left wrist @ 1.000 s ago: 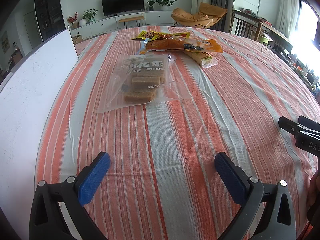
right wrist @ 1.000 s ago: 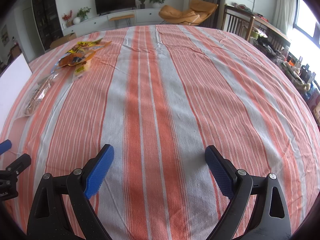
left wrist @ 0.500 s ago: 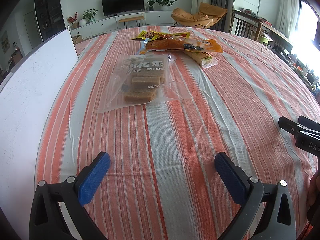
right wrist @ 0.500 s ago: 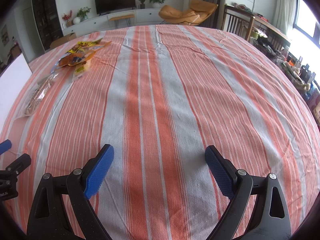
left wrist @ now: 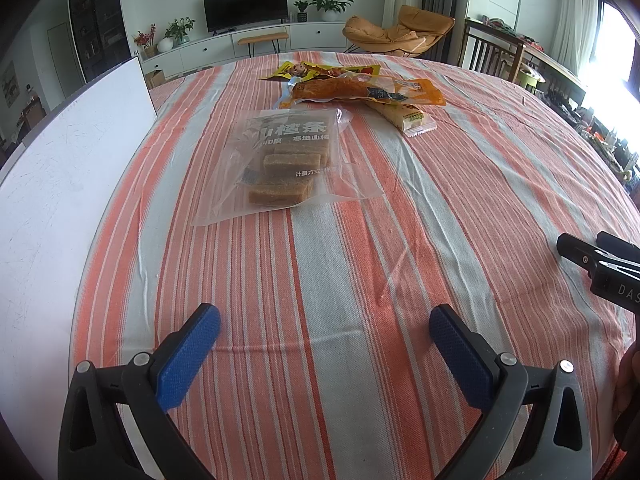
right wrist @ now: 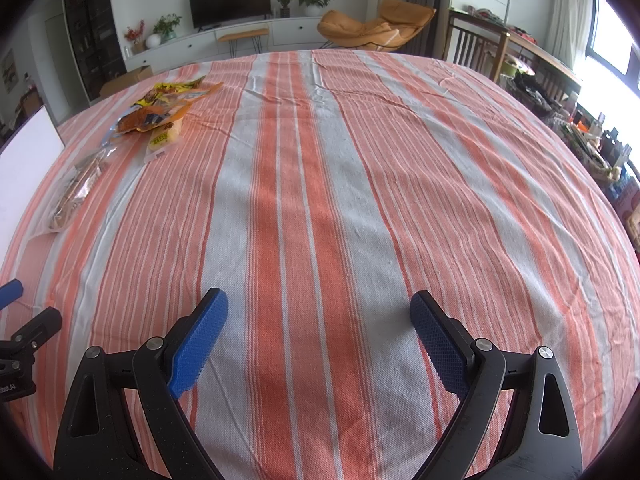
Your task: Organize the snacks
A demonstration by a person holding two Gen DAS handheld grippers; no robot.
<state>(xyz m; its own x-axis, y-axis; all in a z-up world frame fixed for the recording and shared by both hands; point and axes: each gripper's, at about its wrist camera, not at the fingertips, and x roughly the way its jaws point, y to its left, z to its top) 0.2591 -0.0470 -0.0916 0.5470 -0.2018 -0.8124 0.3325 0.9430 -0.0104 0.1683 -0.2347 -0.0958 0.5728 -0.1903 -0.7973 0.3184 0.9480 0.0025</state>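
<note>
A clear bag of brown hawthorn bars [left wrist: 282,168] lies on the striped tablecloth ahead of my left gripper [left wrist: 324,338], which is open and empty. Behind it lie an orange snack packet [left wrist: 366,90], a yellow packet [left wrist: 316,71] and a small wrapped cake [left wrist: 404,116]. In the right wrist view the same snacks sit far left: the bag [right wrist: 76,192] and the orange and yellow packets [right wrist: 160,110]. My right gripper [right wrist: 318,328] is open and empty over bare cloth.
A white board [left wrist: 56,184] stands along the table's left side. The right gripper's body [left wrist: 600,264] shows at the left view's right edge. Chairs [right wrist: 480,48] and clutter stand beyond the table's far right edge.
</note>
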